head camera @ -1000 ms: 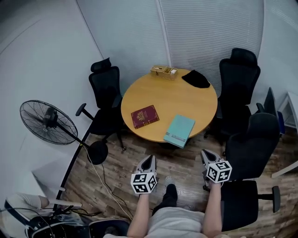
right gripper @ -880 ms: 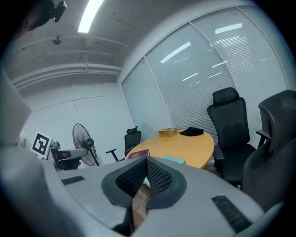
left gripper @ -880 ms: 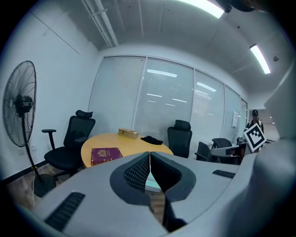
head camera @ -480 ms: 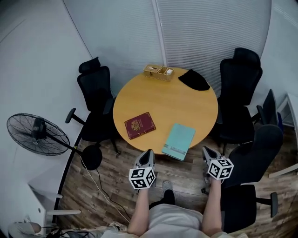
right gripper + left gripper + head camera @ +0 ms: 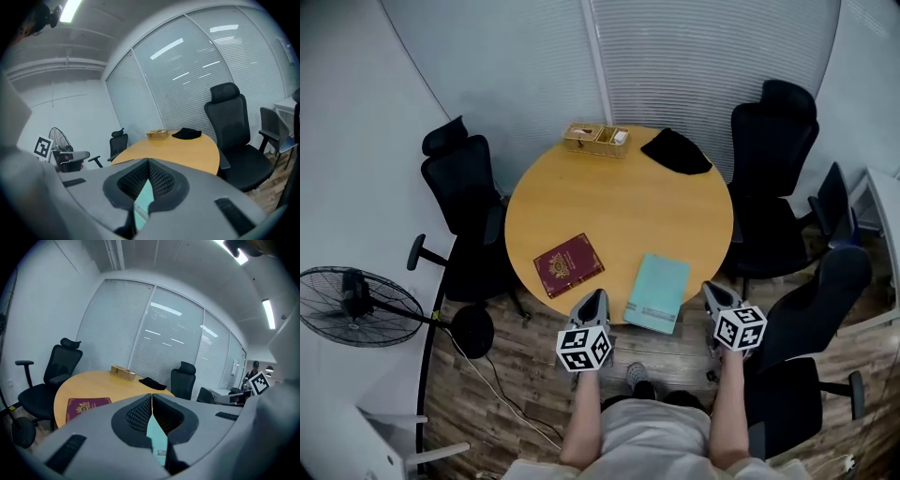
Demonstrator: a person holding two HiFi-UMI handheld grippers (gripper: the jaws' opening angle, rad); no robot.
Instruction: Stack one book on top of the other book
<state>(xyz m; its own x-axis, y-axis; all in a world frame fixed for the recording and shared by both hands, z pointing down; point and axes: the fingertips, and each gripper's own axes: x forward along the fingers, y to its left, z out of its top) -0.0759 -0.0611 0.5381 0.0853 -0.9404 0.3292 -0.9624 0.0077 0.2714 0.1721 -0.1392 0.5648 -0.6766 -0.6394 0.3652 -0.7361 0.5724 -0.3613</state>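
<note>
Both tongs are held low before the person, short of the table, jaws pressed together on nothing. In the head view the left gripper (image 5: 592, 302) points between the two books and the right gripper (image 5: 713, 293) sits near the thin teal book (image 5: 658, 292); this looks like an approach posture, not a grasp. That book lies flat at the near rim of the round wooden table (image 5: 619, 192), its near end seemingly just over the edge, which would offer an easy purchase. The maroon book with a gold crest (image 5: 568, 264) lies flat to its left, apart from it, so nothing is stacked yet. In the left gripper view the tips meet, the teal cover shows only as a sliver through the hollow behind them, and the gripper's body cuts off the maroon book's near edge. In the right gripper view the tips meet likewise over another teal sliver, and the maroon book is hidden entirely. Neither title can be read.
</note>
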